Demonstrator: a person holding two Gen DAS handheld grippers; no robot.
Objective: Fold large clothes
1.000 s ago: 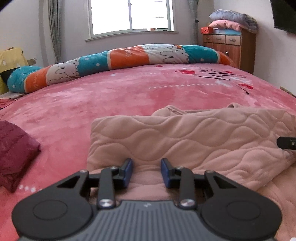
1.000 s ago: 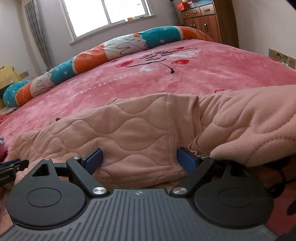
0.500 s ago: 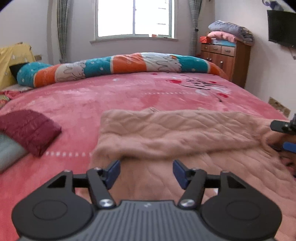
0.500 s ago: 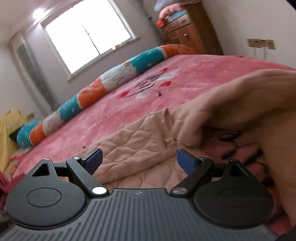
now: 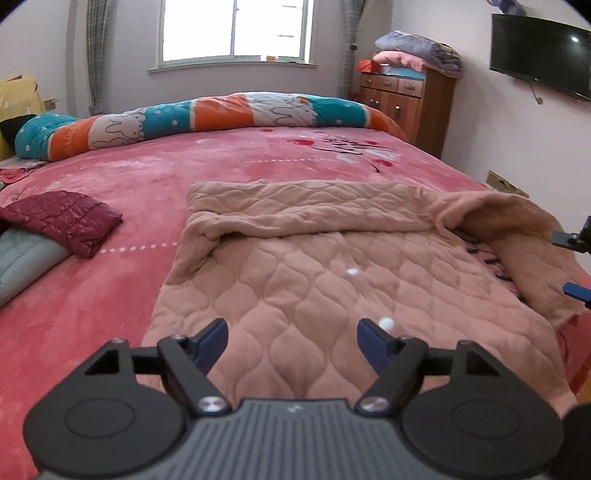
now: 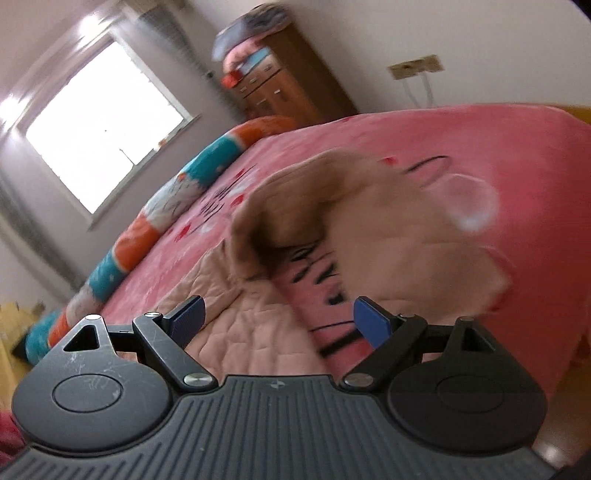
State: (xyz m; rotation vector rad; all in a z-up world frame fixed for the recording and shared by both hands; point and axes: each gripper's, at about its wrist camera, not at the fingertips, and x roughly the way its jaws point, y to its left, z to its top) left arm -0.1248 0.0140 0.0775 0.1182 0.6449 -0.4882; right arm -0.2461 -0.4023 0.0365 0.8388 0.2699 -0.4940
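Daylight from the window (image 5: 236, 29) fell across a pink bed (image 5: 110, 295), where the beige quilted garment (image 5: 332, 280) lay spread near its front edge. Its far end had already been turned back toward the middle in one loose, rumpled fold, and its right-hand part (image 6: 388, 236) stood up in a hump, not flat. The left gripper (image 5: 291, 341) hung over the near hem, its fingers opening with nothing pinched between them. The right gripper (image 6: 277, 317) had its fingers spread wide and empty too, over the cloth's right side; that view was blurred. I judged the folding only begun: the raised side needed laying down, then further folds. Two folded items (image 5: 55, 225) lay at left.
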